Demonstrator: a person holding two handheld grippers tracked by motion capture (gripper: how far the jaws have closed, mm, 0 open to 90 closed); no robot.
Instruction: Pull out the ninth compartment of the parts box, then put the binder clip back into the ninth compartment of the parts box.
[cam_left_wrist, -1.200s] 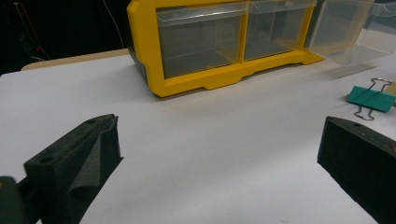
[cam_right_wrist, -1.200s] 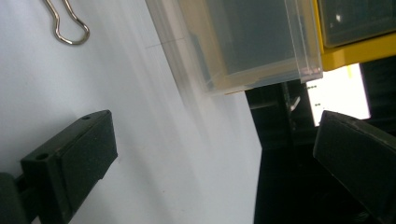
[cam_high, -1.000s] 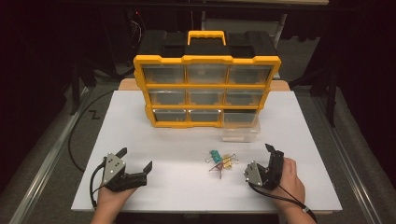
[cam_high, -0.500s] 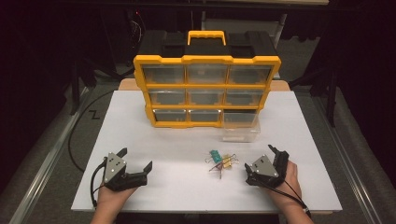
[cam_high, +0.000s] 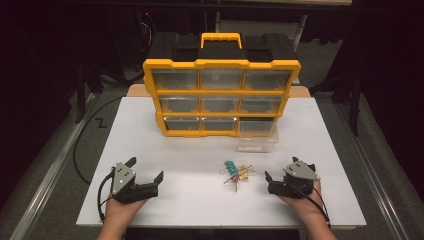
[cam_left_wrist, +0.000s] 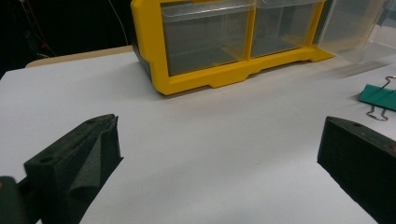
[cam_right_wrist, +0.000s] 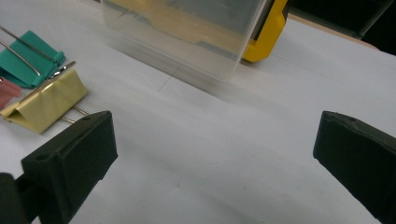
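A small heap of binder clips (cam_high: 236, 172) lies on the white table (cam_high: 200, 150), in front of a yellow and black drawer organizer (cam_high: 221, 95). Its bottom-right clear drawer (cam_high: 257, 134) is pulled out. My left gripper (cam_high: 145, 169) rests open at the front left, well apart from the clips. My right gripper (cam_high: 280, 168) is open just right of the heap, with nothing between its jaws. The right gripper view shows a yellow clip (cam_right_wrist: 46, 102), a green clip (cam_right_wrist: 30, 58) and a pink one (cam_right_wrist: 7, 91) beside its left jaw. The green clip (cam_left_wrist: 379, 96) also appears in the left gripper view.
The organizer's lower clear drawers (cam_left_wrist: 205, 42) stand shut ahead of my left gripper (cam_left_wrist: 219, 154). The pulled-out drawer (cam_right_wrist: 187, 32) is close ahead of my right gripper (cam_right_wrist: 215, 154). A black cable (cam_high: 80, 145) runs along the table's left side. Dark floor surrounds the table.
My right gripper has turned from standing on edge to lying level and shifted slightly left toward the clips. The left gripper has stayed put.
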